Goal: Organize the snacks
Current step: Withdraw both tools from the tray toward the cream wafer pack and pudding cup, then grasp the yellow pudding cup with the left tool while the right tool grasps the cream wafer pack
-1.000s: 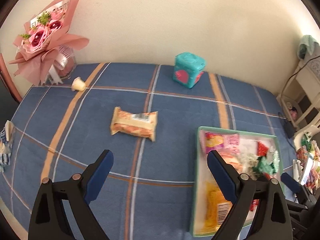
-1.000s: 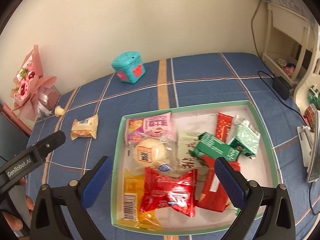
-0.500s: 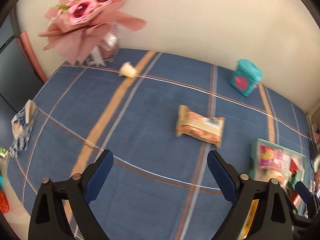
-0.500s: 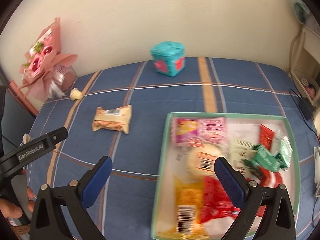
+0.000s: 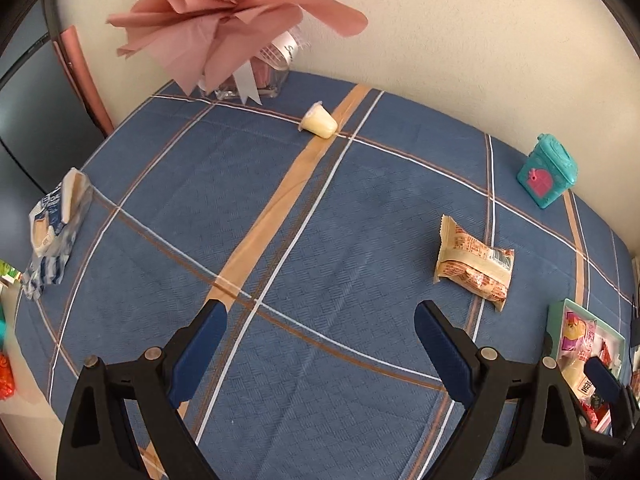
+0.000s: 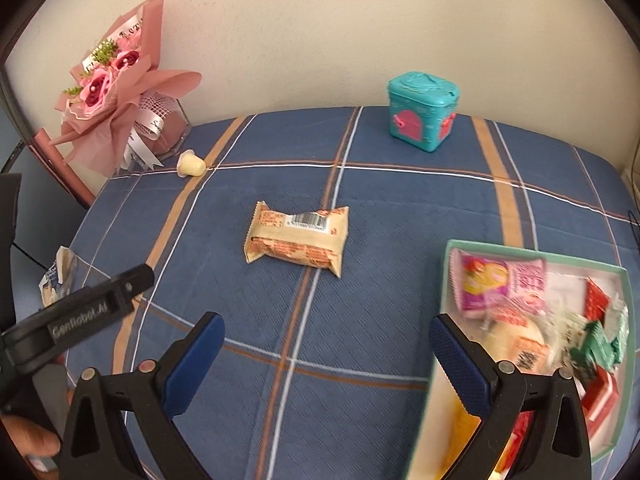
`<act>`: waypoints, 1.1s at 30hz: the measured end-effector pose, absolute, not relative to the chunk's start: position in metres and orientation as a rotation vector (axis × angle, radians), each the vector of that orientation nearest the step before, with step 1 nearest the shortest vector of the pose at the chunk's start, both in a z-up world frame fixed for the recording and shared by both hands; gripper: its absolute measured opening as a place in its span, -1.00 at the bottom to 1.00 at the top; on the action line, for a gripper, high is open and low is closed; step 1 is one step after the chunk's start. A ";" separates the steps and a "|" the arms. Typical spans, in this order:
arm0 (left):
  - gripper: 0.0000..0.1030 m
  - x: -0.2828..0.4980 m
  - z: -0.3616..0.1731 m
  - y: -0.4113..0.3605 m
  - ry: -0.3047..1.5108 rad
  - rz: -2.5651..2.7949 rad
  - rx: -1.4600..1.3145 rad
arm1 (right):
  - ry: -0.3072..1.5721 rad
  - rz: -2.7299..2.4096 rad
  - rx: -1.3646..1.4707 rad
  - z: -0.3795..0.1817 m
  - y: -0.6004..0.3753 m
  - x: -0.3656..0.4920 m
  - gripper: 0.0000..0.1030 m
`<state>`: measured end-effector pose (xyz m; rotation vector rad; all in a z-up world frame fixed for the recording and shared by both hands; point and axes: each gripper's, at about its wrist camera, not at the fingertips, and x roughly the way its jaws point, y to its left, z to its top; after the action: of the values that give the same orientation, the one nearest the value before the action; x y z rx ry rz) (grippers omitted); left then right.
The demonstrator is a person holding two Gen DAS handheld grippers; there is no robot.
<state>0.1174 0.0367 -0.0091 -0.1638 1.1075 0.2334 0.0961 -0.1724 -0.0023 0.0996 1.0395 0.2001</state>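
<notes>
Left gripper [image 5: 320,320] agape — right gripper [image 6: 326,332] too

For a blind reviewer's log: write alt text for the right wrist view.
The open right gripper hovers over a blue plaid tablecloth, with a beige wrapped snack lying ahead of it and a green-rimmed tray of mixed snack packets at right. Farther back stand a teal box, a small jelly cup and a pink bouquet; the left gripper intrudes at left.
</notes>
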 end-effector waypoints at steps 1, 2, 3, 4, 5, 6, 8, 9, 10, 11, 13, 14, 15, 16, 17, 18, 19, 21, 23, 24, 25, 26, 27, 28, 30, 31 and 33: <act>0.84 0.119 -0.010 0.037 1.097 0.205 -0.154 | 1.046 0.200 0.104 -0.005 -0.170 0.101 1.00; 0.85 0.122 -0.013 0.037 1.098 0.191 -0.144 | 1.053 0.202 0.114 -0.008 -0.168 0.107 1.00; 0.84 0.124 -0.016 0.038 1.110 0.181 -0.137 | 1.061 0.204 0.130 -0.012 -0.166 0.113 1.00; 0.84 0.128 -0.021 0.041 1.124 0.165 -0.146 | 1.066 0.204 0.140 -0.016 -0.164 0.118 1.00; 0.84 0.131 -0.025 0.044 1.133 0.144 -0.164 | 1.075 0.201 0.152 -0.020 -0.162 0.124 1.00; 0.84 0.135 -0.028 0.048 1.142 0.125 -0.180 | 1.082 0.200 0.161 -0.024 -0.160 0.129 1.00; 0.84 0.145 -0.034 0.059 1.155 0.111 -0.178 | 1.104 0.198 0.186 -0.033 -0.155 0.141 1.00; 0.84 0.149 -0.035 0.063 1.157 0.110 -0.175 | 1.117 0.192 0.201 -0.039 -0.153 0.149 1.00; 0.84 0.154 -0.036 0.069 1.159 0.110 -0.170 | 1.125 0.187 0.210 -0.042 -0.151 0.153 1.00; 0.84 0.159 -0.037 0.074 1.158 0.105 -0.168 | 1.132 0.181 0.218 -0.045 -0.149 0.159 1.00; 0.84 0.169 -0.037 0.086 1.150 0.088 -0.170 | 1.144 0.175 0.227 -0.051 -0.144 0.171 1.00; 0.84 0.174 -0.037 0.090 1.148 0.085 -0.165 | 1.148 0.170 0.225 -0.053 -0.141 0.176 1.00; 0.84 0.179 -0.037 0.096 1.146 0.084 -0.152 | 1.152 0.163 0.220 -0.054 -0.139 0.180 1.00; 0.84 0.185 -0.038 0.101 1.148 0.083 -0.136 | 1.160 0.155 0.214 -0.056 -0.136 0.185 1.00; 0.84 0.189 -0.037 0.106 1.151 0.088 -0.125 | 1.166 0.152 0.210 -0.058 -0.133 0.189 1.00; 0.84 0.196 -0.036 0.112 1.150 0.092 -0.113 | 1.170 0.152 0.207 -0.060 -0.131 0.192 1.00; 0.84 0.200 -0.036 0.116 1.147 0.092 -0.108 | 1.174 0.153 0.201 -0.061 -0.128 0.196 0.98; 0.84 0.210 -0.031 0.121 1.133 0.093 -0.090 | 1.183 0.155 0.188 -0.064 -0.123 0.200 0.90; 0.84 0.219 -0.026 0.121 1.111 0.081 -0.062 | 1.192 0.156 0.185 -0.067 -0.120 0.202 0.77; 0.84 0.222 -0.024 0.121 1.107 0.073 -0.056 | 1.199 0.154 0.183 -0.069 -0.119 0.202 0.74; 0.84 0.226 -0.024 0.120 1.105 0.065 -0.053 | 1.203 0.153 0.182 -0.071 -0.119 0.202 0.70; 0.84 0.230 -0.024 0.119 1.107 0.062 -0.050 | 1.203 0.151 0.179 -0.072 -0.119 0.201 0.68; 0.84 0.234 -0.024 0.118 1.109 0.055 -0.043 | 1.202 0.153 0.181 -0.073 -0.119 0.201 0.68; 0.84 0.237 -0.024 0.116 1.108 0.049 -0.036 | 1.203 0.158 0.186 -0.073 -0.119 0.201 0.67; 0.84 0.241 -0.025 0.111 1.101 0.029 -0.017 | 1.201 0.160 0.190 -0.073 -0.120 0.200 0.62; 0.84 0.244 -0.026 0.109 1.102 0.021 -0.006 | 1.200 0.158 0.187 -0.071 -0.120 0.201 0.60; 0.82 0.250 -0.028 0.105 1.103 0.014 0.009 | 1.200 0.160 0.180 -0.068 -0.121 0.205 0.56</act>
<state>0.2501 0.1051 -0.0277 0.0086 1.1027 0.0137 0.2052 -0.1206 -0.0679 0.1804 1.2004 0.1595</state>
